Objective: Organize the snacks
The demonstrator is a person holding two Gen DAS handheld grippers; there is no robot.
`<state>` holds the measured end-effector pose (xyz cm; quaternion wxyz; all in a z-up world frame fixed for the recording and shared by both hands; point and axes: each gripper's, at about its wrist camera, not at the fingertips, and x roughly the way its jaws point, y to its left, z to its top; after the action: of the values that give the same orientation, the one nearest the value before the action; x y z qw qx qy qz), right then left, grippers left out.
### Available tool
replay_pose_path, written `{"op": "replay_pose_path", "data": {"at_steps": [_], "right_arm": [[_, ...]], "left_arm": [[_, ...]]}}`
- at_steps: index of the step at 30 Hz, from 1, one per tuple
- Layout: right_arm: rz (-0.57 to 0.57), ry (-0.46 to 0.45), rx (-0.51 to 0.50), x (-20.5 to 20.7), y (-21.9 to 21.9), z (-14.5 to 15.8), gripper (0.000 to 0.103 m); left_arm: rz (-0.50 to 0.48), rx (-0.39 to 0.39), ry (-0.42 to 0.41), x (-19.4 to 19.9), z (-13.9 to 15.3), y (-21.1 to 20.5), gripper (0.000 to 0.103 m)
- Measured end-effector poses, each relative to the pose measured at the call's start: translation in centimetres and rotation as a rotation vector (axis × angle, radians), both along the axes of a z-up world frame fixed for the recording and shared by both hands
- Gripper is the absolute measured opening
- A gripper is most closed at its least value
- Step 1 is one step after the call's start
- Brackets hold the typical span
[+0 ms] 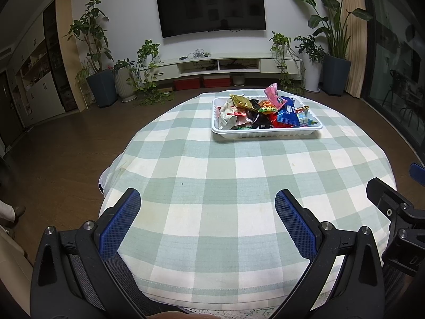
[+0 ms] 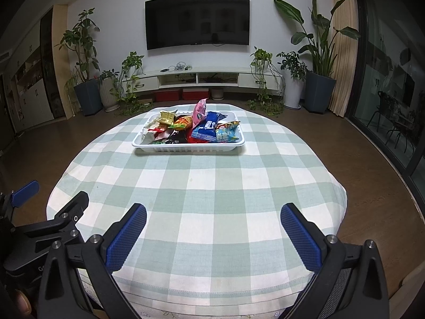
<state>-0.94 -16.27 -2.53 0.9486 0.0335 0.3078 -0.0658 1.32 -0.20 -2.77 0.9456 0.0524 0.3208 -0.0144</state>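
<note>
A white plastic tray (image 1: 265,132) stands on the far part of a table with a green and white checked cloth (image 1: 225,186). It is piled with several snack packets, among them a pink one (image 1: 273,94), a blue one (image 1: 287,111) and a gold one (image 1: 240,101). The tray also shows in the right wrist view (image 2: 186,147), with the blue packet (image 2: 207,127) and pink packet (image 2: 200,111). My left gripper (image 1: 208,199) is open and empty over the near table edge. My right gripper (image 2: 213,212) is open and empty, also near the front edge, beside the left one.
The other gripper shows at the right edge of the left wrist view (image 1: 393,207) and at the left edge of the right wrist view (image 2: 53,223). Behind the table are a wall TV (image 1: 209,8), a low white cabinet (image 1: 212,66), potted plants (image 1: 98,79) and wooden floor.
</note>
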Motion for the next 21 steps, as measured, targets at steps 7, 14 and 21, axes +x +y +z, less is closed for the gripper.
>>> {"op": "replay_pose_path", "data": {"at_steps": [7, 14, 21], "right_arm": [[0.0, 0.001, -0.001, -0.04, 0.01, 0.13, 0.103], [0.0, 0.004, -0.001, -0.48, -0.27, -0.13, 0.103], [0.0, 0.005, -0.002, -0.27, -0.12, 0.12, 0.103]], "left_arm": [[0.0, 0.0, 0.002, -0.01, 0.02, -0.03, 0.103], [0.0, -0.002, 0.005, 0.02, -0.05, 0.06, 0.103], [0.004, -0.013, 0.019, -0.3, -0.44, 0.13, 0.103]]}}
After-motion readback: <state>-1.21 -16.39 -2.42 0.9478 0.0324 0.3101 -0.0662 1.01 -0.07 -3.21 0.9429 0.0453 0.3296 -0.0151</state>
